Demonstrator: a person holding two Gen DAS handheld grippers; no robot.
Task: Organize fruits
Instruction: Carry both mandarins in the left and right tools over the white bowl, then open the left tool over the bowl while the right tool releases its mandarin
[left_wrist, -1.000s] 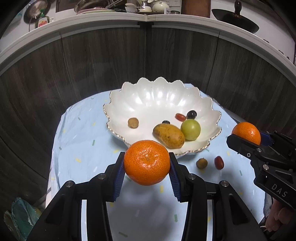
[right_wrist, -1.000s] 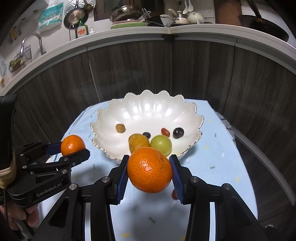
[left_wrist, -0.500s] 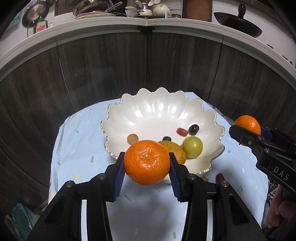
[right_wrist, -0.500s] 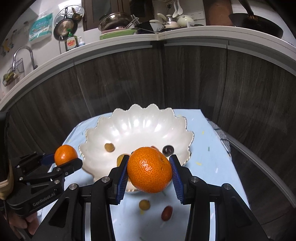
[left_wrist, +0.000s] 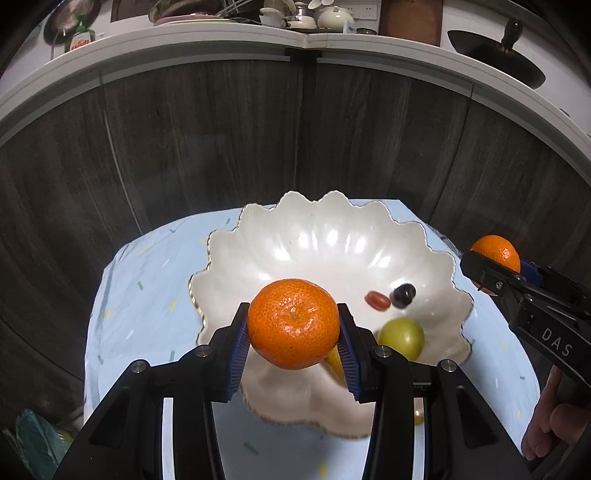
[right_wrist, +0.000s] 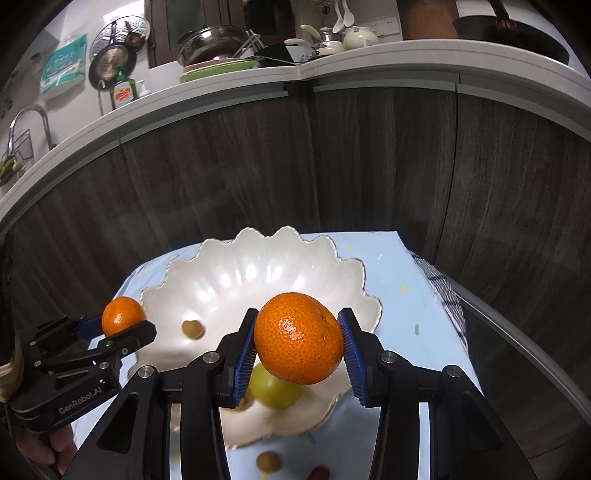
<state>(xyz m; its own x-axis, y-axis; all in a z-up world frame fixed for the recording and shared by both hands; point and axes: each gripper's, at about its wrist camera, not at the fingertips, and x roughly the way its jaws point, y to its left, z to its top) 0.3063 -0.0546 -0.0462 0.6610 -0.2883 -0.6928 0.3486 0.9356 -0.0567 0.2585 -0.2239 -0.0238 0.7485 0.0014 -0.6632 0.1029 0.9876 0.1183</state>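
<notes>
My left gripper is shut on an orange tangerine, held above the near part of the white scalloped bowl. My right gripper is shut on a second tangerine over the same bowl. Each gripper shows at the edge of the other's view, with its tangerine. In the bowl lie a green fruit, a red date, a dark grape and a small brown fruit. A yellow fruit is mostly hidden behind the left fingers.
The bowl stands on a small table with a light blue cloth, set against dark wood cabinet fronts. A small brown fruit and a red one lie on the cloth in front of the bowl. A worktop with kitchenware runs above.
Both grippers have moved forward with their tangerines, from in front of the bowl to above it. The loose fruits on the cloth now lie near the bottom of the views.
</notes>
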